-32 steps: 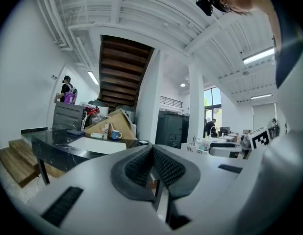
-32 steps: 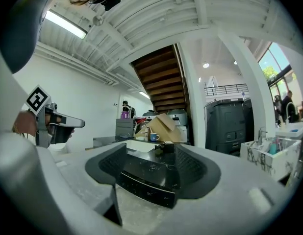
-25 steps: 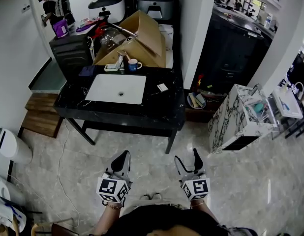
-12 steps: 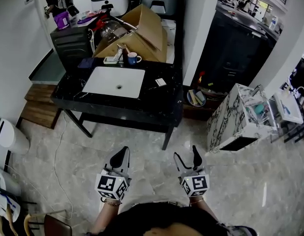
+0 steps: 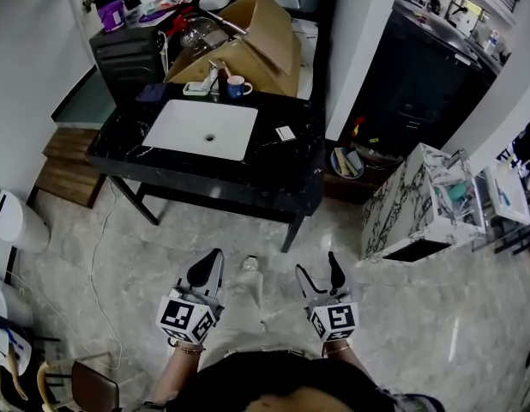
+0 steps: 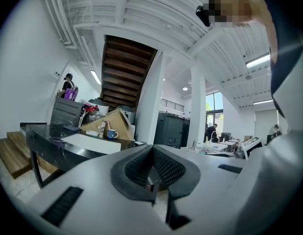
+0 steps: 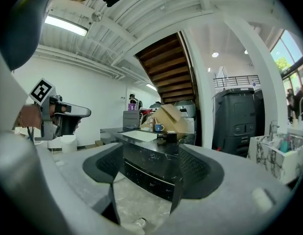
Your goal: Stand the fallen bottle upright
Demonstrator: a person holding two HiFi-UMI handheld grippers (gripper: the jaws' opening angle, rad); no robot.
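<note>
The black table (image 5: 278, 174) stands ahead, bearing a white sink basin (image 5: 205, 129), a blue mug (image 5: 238, 85) and small items beside an open cardboard box (image 5: 256, 45). I cannot pick out a fallen bottle for certain among those small items. Both grippers hang over the floor, well short of the table. My left gripper (image 5: 207, 269) is shut, its jaws meeting with nothing between them (image 6: 152, 153). My right gripper (image 5: 318, 271) is open, and the table edge shows through the gap between its jaws (image 7: 149, 165).
A marble-patterned cabinet (image 5: 411, 204) stands to the right of the table, a tall black unit (image 5: 411, 75) behind it. Left are wooden steps (image 5: 68, 157), a white bin (image 5: 12, 221) and a floor cable (image 5: 98, 264). A trouser leg and shoe (image 5: 246, 273) show between the grippers.
The view has moved closer to the table, which now sits lower in the frame. A leg has stepped forward between the grippers. Both grippers keep the same states.
</note>
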